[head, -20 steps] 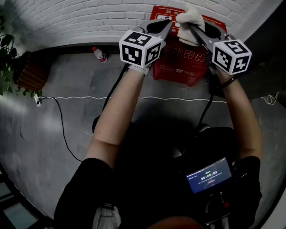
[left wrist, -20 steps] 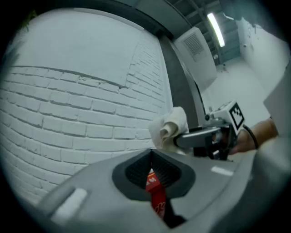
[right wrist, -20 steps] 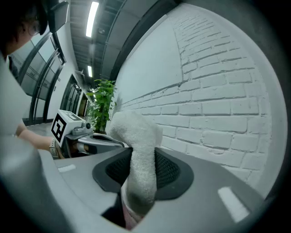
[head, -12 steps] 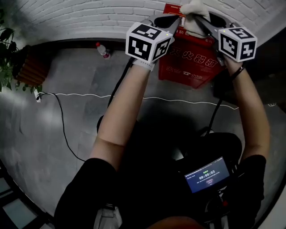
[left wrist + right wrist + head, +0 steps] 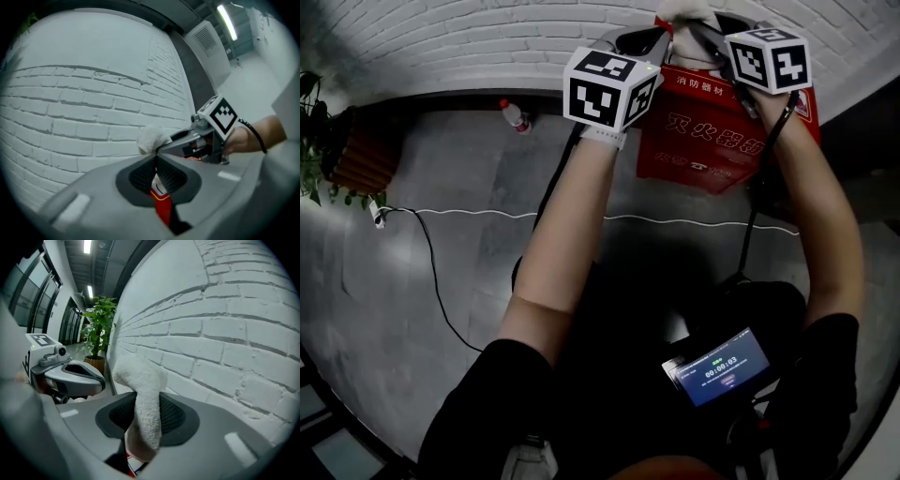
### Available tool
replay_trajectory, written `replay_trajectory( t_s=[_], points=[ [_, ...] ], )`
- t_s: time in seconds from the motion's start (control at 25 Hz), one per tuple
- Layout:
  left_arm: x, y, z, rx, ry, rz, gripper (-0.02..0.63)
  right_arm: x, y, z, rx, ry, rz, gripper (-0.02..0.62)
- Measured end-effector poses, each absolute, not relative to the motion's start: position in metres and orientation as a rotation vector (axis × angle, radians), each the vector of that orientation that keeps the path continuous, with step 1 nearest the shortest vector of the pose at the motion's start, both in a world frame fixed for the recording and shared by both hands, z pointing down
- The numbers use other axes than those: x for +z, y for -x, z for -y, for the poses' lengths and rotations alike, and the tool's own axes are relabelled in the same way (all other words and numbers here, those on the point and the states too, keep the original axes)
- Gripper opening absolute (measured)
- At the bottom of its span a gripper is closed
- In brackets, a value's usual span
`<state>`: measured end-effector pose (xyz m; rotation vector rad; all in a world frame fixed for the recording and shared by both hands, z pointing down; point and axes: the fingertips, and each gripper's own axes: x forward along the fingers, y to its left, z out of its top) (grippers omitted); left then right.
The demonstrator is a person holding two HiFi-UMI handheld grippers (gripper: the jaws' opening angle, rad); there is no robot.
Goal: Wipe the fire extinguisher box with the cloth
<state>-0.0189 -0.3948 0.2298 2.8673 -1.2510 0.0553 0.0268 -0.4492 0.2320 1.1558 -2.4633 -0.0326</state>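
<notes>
The red fire extinguisher box (image 5: pixel 712 131) stands on the floor against the white brick wall, with white characters on its front. My right gripper (image 5: pixel 689 26) is shut on a white cloth (image 5: pixel 680 11) and holds it at the box's top edge by the wall. In the right gripper view the cloth (image 5: pixel 140 376) sticks up between the jaws of the right gripper (image 5: pixel 143 401). My left gripper (image 5: pixel 645 42) hovers just left of it over the box's top left corner. Its jaws in the left gripper view (image 5: pixel 156 158) meet with nothing between them, and a strip of the red box (image 5: pixel 161 206) shows below.
A plastic bottle (image 5: pixel 512 114) stands by the wall to the left. A potted plant (image 5: pixel 319 131) is at the far left, and a white cable (image 5: pixel 487 214) runs across the grey floor. A device with a lit screen (image 5: pixel 717 366) hangs at my chest.
Both grippers have moved up toward the wall. The right gripper carried the cloth from the box's front up to its top edge. The left gripper followed beside it.
</notes>
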Motion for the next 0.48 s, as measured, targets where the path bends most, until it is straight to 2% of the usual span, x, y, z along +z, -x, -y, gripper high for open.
replay_trajectory(
  t_s=[0.48],
  points=[
    [0.22, 0.028, 0.417, 0.233, -2.901, 1.422, 0.005, 0.253, -0.005, 0.48, -0.252, -1.064, 2.161, 0.132]
  ],
)
